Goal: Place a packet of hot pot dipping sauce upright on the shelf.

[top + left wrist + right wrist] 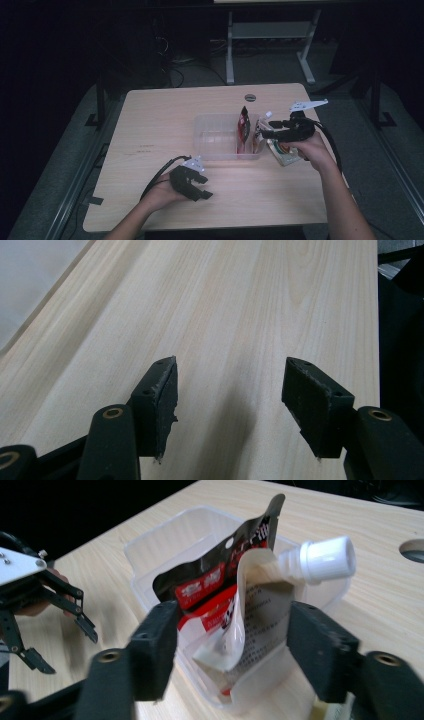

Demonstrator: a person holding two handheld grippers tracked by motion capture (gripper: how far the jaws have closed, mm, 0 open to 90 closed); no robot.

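A clear plastic container (215,137) stands mid-table. A red and black pouch (243,126) stands upright at its right end. Beside it is a white pouch with a white screw cap (325,559), leaning inside the container's near wall (250,692). My right gripper (267,133) is open, and in the right gripper view its jaws (232,625) stand either side of this white pouch without closing on it. My left gripper (200,191) rests low over the table's front left, open (230,375), with bare wood between the jaws.
Another colourful pouch (286,154) lies on the wooden table (150,115) under the right hand, just outside the container. A round cable hole (250,97) sits near the far edge. The container's left part holds nothing. A desk frame stands behind.
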